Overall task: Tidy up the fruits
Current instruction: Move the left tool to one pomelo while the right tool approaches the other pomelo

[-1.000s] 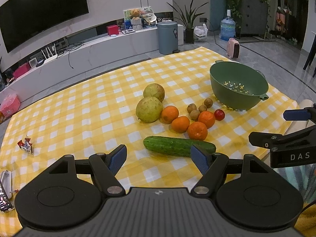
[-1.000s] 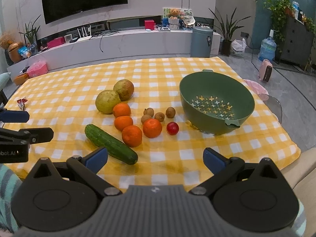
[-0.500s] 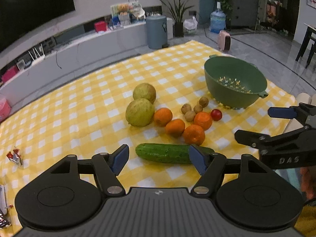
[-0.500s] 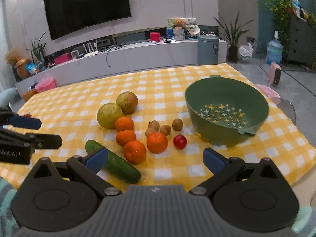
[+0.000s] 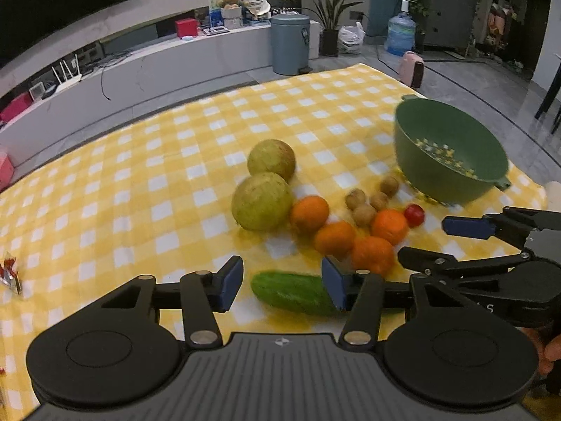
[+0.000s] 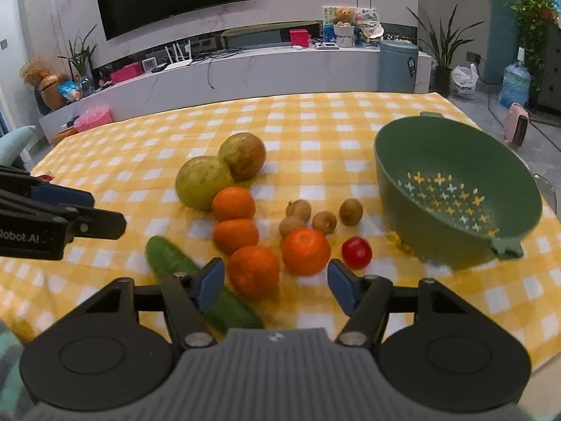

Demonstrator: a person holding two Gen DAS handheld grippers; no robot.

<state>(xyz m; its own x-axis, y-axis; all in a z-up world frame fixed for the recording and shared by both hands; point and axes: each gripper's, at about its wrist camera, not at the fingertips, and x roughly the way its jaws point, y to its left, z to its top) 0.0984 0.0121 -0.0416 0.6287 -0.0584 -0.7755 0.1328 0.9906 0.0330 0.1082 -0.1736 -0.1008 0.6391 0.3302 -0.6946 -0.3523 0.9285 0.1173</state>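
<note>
Both grippers' fingers closing on nothing, left gripper & right gripper above blurry, prob bumpy cucumber

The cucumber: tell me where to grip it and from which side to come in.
Grip the cucumber across its narrow width near mid-length, coming from above. It lies flat on the tablecloth, and an orange crowds its near end. The left gripper, jaws closing with nothing pressed, looks best placed.

I look over a table under a yellow-checked cloth: green colander at right, two pale round fruits, four oranges, small brown fruits, a cucumber centre-frame.
</note>
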